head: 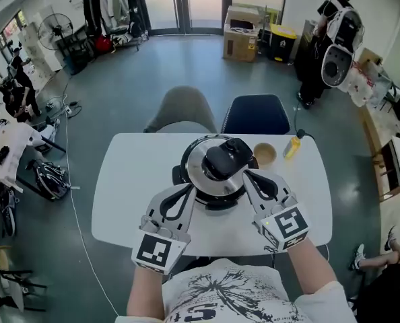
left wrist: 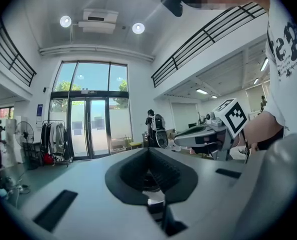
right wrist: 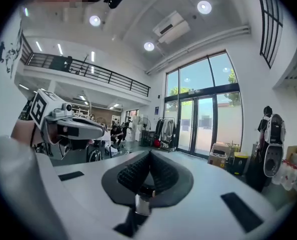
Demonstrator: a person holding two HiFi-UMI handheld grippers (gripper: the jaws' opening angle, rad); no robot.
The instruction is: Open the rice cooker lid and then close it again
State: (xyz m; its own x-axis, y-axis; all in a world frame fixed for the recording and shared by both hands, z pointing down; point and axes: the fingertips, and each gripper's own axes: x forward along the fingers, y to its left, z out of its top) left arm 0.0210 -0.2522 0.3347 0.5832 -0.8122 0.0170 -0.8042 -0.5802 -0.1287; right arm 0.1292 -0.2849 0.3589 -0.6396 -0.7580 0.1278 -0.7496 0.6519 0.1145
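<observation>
I hold my left claw (head: 188, 194) and my right claw (head: 248, 177) at the two sides of the rice cooker (head: 186, 159), which stands in the middle of the white counter (head: 119, 194); its silver lid (head: 201, 175) with the black handle (head: 227, 159) faces up to me, and from above I cannot tell if the lid is fully down or a little raised. The tip of the left claw is at the near left edge of the lid and the tip of the right claw at its right edge; if they touch it, I cannot tell.

In the left gripper view the ribbed pads (left wrist: 164, 173) are pressed together and nothing is held between them, so this claw is clenched and empty; in the right gripper view the pads (right wrist: 130, 174) also meet, so that claw is clenched on nothing too. Both views look level across the room, and the cooker does not show in them.

Just right of the cooker stands a small tan cup (head: 264, 155), and near it a yellow bottle (head: 292, 147); behind the counter are a grey chair (head: 183, 110) and a dark blue chair (head: 255, 115).
</observation>
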